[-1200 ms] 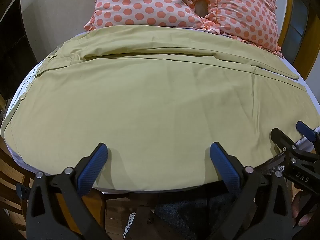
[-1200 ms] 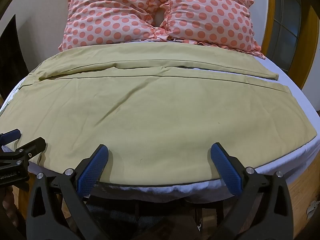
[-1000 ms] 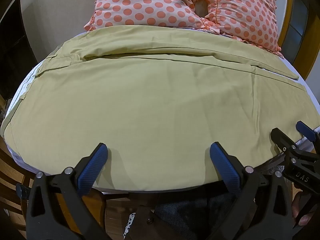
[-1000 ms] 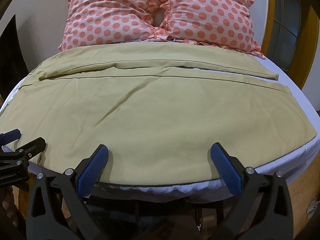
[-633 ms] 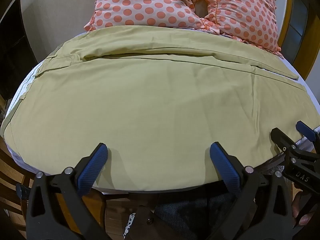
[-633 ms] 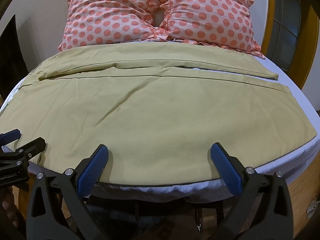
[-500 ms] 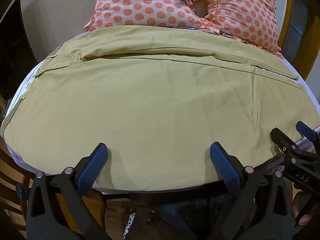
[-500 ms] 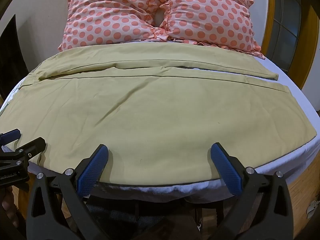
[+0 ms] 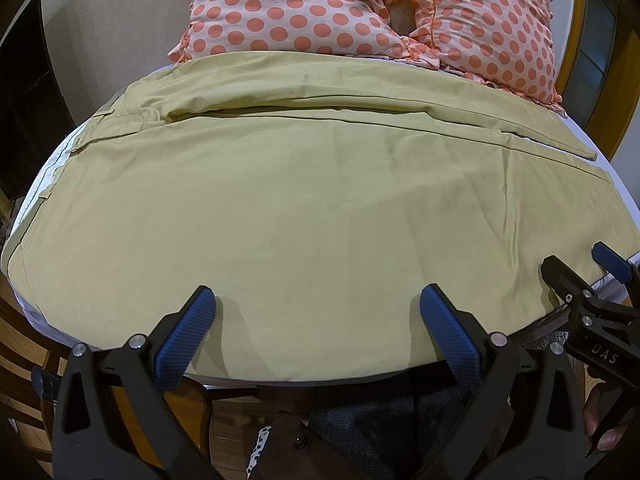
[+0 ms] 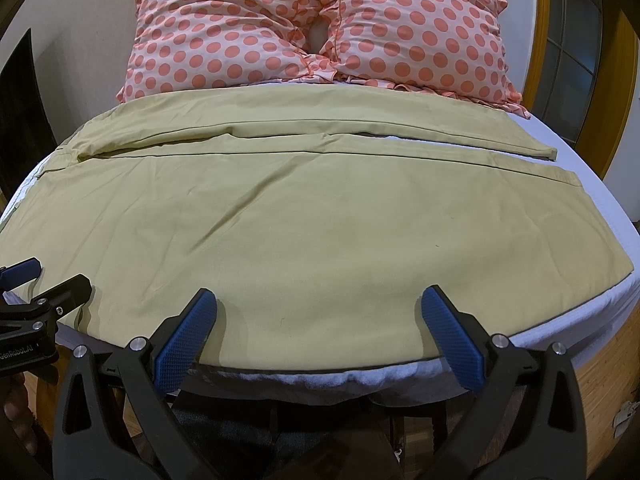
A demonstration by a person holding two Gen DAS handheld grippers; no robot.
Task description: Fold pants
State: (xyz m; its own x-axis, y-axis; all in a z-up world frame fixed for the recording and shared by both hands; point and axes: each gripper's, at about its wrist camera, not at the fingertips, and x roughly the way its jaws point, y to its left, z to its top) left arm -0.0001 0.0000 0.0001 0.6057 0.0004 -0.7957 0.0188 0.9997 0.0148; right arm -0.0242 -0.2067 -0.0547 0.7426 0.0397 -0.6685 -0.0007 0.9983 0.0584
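Pants (image 9: 304, 208) lie spread flat across the bed (image 10: 592, 184), waist at the left, legs running right, below two dotted pillows (image 10: 312, 24). The left gripper (image 9: 316, 332) and right gripper (image 10: 320, 332) hover at the near edge, both spread wide, holding nothing.

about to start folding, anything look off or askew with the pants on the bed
Nothing is damaged or out of place. The khaki pants lie spread flat across the bed, only lightly creased, near edge at the mattress edge. Both grippers, left and right, hover open.
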